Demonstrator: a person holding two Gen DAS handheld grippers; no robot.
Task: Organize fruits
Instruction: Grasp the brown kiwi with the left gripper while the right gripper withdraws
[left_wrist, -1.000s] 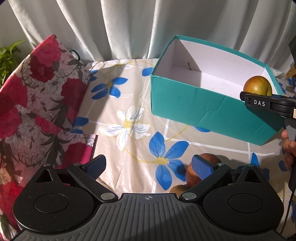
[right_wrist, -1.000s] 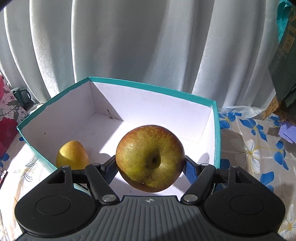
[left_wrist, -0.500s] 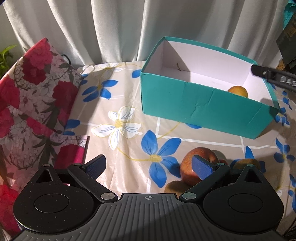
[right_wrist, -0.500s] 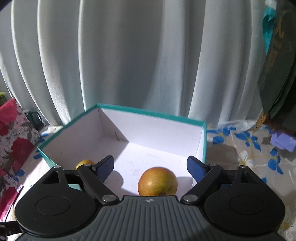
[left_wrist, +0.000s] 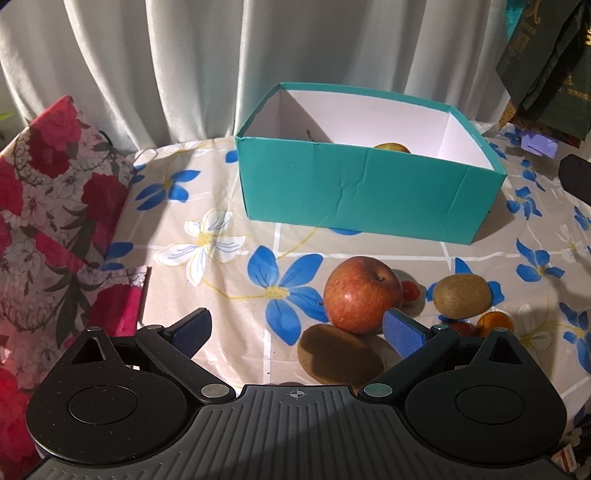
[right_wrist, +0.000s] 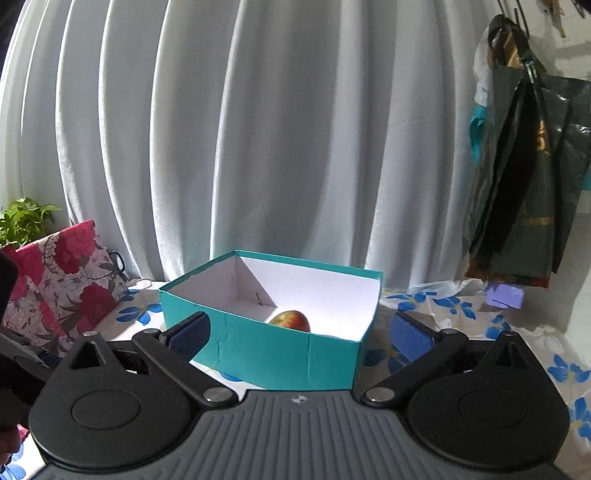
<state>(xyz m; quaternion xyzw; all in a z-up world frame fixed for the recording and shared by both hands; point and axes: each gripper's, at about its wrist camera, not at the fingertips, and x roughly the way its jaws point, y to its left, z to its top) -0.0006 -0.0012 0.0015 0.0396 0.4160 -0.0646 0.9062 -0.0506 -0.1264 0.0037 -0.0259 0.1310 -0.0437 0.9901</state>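
Note:
A teal box (left_wrist: 369, 188) with a white inside stands on the flowered tablecloth; it also shows in the right wrist view (right_wrist: 280, 350). An apple (right_wrist: 291, 320) lies inside it, its top just visible in the left wrist view (left_wrist: 392, 147). In front of the box lie a red apple (left_wrist: 362, 293), two kiwis (left_wrist: 461, 295) (left_wrist: 340, 354), small red tomatoes (left_wrist: 410, 290) and a small orange fruit (left_wrist: 495, 321). My left gripper (left_wrist: 297, 330) is open and empty, just before the red apple. My right gripper (right_wrist: 299, 338) is open and empty, drawn back from the box.
A red floral cushion (left_wrist: 48, 206) lies at the left. White curtains (right_wrist: 258, 129) hang behind the table. Dark bags (right_wrist: 524, 177) hang at the right above a small purple item (right_wrist: 505, 297). A green plant (right_wrist: 22, 218) stands at the far left.
My right gripper let go of the apple into the box and pulled back and up. My left gripper drew back, so the fruits on the cloth came into view.

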